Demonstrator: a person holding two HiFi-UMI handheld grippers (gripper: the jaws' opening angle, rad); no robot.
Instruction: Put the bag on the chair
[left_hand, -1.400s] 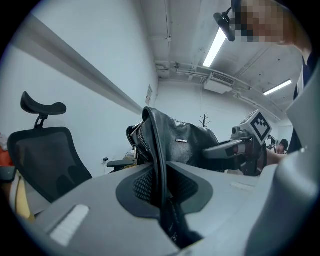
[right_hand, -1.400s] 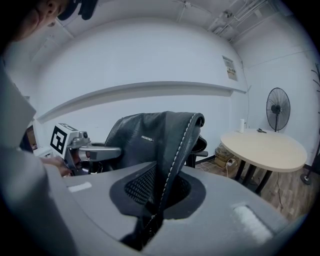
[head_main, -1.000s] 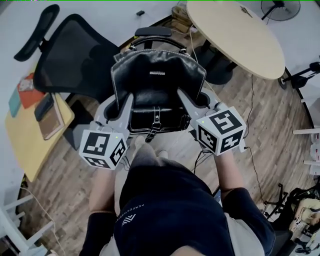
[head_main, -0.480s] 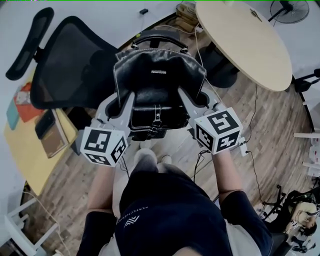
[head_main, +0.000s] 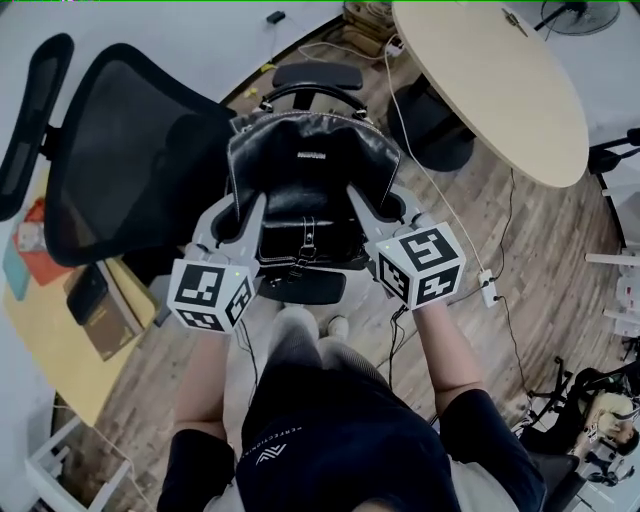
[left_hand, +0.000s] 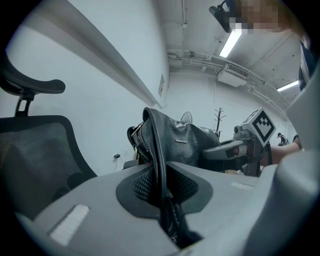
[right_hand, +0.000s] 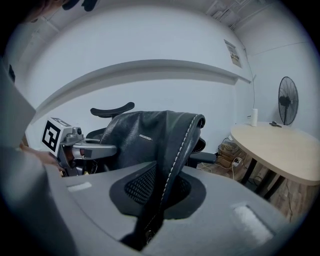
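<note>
Since the earlier frames the bag (head_main: 312, 165) has been carried lower and closer to the chair (head_main: 120, 190), and it now hangs over the seat, beside the mesh back at left. The left gripper (head_main: 238, 212) has its fingers clamped on the bag's left edge, the right gripper (head_main: 378, 205) on its right edge. Lowering is judged to be in hand; the next move calls for settling the bag squarely on the seat before either grip lets go.

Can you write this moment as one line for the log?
left tongs: shut on bag | right tongs: shut on bag | bag: upright, over chair seat | resting: unclear
</note>
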